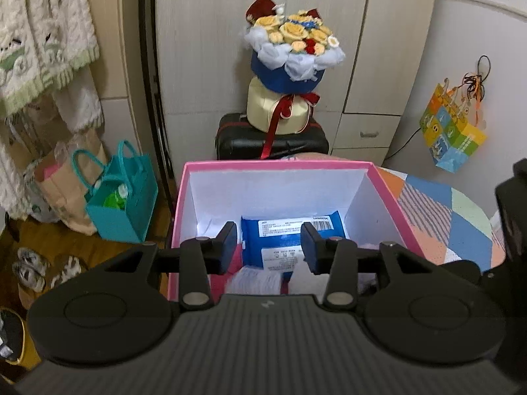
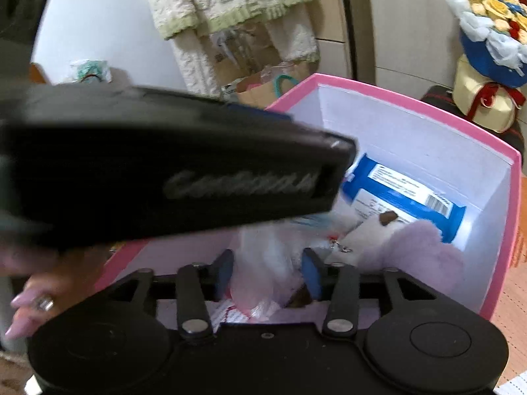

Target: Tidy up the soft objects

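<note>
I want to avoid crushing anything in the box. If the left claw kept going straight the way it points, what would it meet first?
Most likely the blue wipes pack lying in the pink box: it sits right between and beyond the left claw fingers. Depth is unclear, so the white fluffy item nearer below might brush first.

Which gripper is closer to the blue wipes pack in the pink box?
Left. The left gripper hangs right above the blue wipes pack; the right gripper sits nearer the box's front, over a plastic bag.
</note>
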The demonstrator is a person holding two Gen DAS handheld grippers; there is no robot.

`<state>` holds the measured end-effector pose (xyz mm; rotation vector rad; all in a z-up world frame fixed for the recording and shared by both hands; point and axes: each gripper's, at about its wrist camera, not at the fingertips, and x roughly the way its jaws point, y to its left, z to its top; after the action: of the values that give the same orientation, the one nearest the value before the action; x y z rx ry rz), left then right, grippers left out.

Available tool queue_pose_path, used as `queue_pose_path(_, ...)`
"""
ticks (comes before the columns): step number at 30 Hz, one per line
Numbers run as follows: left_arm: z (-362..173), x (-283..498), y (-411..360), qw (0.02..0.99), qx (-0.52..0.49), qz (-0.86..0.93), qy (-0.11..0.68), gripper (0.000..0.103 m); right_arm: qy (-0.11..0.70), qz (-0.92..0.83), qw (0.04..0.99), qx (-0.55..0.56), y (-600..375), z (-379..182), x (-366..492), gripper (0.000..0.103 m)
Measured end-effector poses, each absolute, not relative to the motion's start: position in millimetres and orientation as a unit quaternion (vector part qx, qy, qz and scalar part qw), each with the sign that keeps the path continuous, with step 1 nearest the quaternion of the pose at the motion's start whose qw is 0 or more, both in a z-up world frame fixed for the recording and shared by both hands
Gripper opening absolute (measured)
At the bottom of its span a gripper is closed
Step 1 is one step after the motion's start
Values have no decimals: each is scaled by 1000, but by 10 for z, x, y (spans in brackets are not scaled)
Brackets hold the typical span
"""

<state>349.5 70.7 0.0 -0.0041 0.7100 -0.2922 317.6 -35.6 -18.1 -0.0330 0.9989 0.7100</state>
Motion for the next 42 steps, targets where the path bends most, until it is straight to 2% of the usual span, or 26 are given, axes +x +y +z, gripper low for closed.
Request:
queue_pose_path(14, 216, 2835, 951, 930, -3, -146, 338, 54, 403, 340, 850, -16, -712, 190, 2507, 62)
queue_pose_path(35, 610, 1728, 932, 940, 27, -167, 295, 60, 329, 277, 901, -61, -1035, 652, 1516, 65)
queue_pose_path(37, 634, 1611, 888, 939, 34, -176, 294, 62, 323, 269, 905, -64, -1087, 688, 1410, 71)
queue_pose_path(42, 642, 1441, 780, 933, 39, -194, 301, 64, 324, 251, 908, -83, -1158, 752, 1186, 78)
